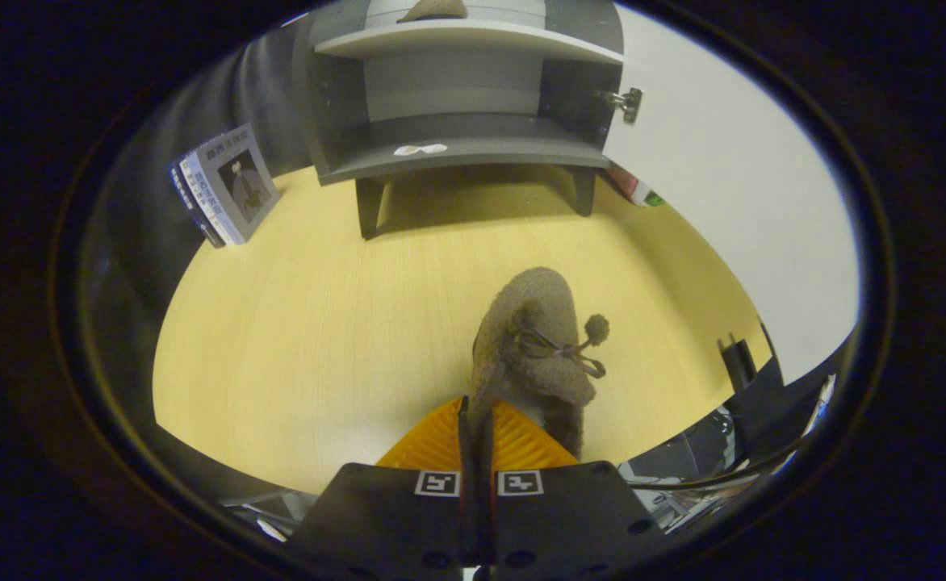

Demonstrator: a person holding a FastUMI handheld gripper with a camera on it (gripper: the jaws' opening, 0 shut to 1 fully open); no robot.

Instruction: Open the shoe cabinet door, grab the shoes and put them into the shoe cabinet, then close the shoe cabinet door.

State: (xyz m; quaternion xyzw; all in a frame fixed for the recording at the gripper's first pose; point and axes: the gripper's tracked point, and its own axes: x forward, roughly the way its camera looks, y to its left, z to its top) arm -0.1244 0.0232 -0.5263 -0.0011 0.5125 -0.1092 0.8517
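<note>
A fuzzy brown shoe [539,339] with a pom-pom lace hangs just ahead of my fingers, above the yellow wooden tabletop [320,323]. My gripper [477,428] is shut on the shoe's heel edge, a thin strip of it pinched between the two fingers. Beyond the shoe stands the grey shoe cabinet [461,121] on short legs, its white door [731,202] swung open to the right. A second brown shoe [434,10] rests on the cabinet's upper shelf. The lower shelf holds a small white scrap [420,149].
Several books [227,186] lean against the dark wall left of the cabinet. A red and green object [634,190] lies behind the open door's lower edge. Dark gear and cables [731,420] sit off the table's near right edge.
</note>
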